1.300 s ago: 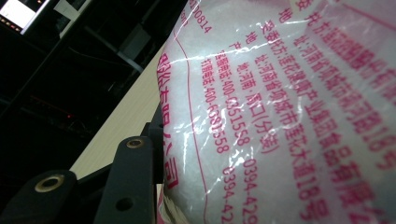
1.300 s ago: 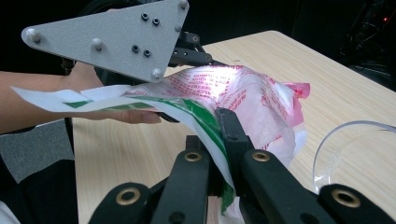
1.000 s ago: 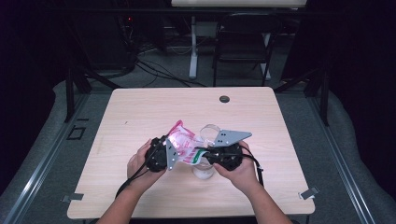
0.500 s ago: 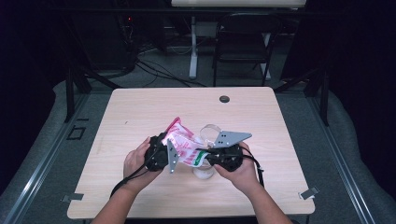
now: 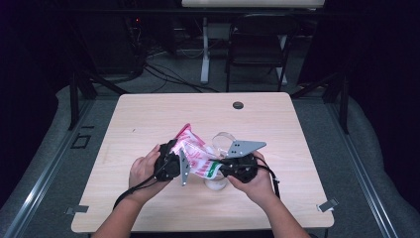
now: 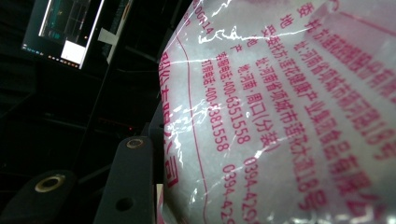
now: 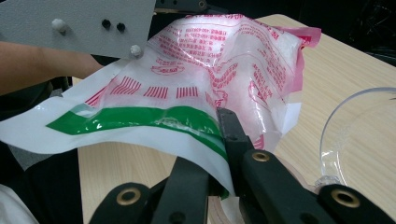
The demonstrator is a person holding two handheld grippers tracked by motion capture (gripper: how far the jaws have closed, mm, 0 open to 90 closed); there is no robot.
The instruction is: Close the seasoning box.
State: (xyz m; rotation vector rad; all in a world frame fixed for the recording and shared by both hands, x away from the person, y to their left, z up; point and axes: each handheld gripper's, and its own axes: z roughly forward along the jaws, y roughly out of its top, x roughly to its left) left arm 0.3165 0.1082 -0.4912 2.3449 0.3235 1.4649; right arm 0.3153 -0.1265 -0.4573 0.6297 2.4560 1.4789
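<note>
A clear plastic bag (image 5: pixel 194 154) with red print, a pink top and a green stripe is held above the table between both grippers; white powder fills it. My left gripper (image 5: pixel 179 159) is shut on the bag's full body, and one black finger (image 6: pixel 130 177) presses against the bag (image 6: pixel 280 116). My right gripper (image 5: pixel 217 168) is shut on the bag's flat green-striped edge. In the right gripper view its jaws (image 7: pixel 212 140) pinch that edge of the bag (image 7: pixel 224 60). A clear round cup (image 5: pixel 224 141) stands on the table just behind the bag.
The light wooden table (image 5: pixel 148 114) has a small black disc (image 5: pixel 238 105) near its far edge. A pale round object (image 5: pixel 216 184) sits under my right gripper. The clear cup's rim (image 7: pixel 355 135) lies to the right of my right jaws. A folding chair (image 5: pixel 257 44) stands beyond the table.
</note>
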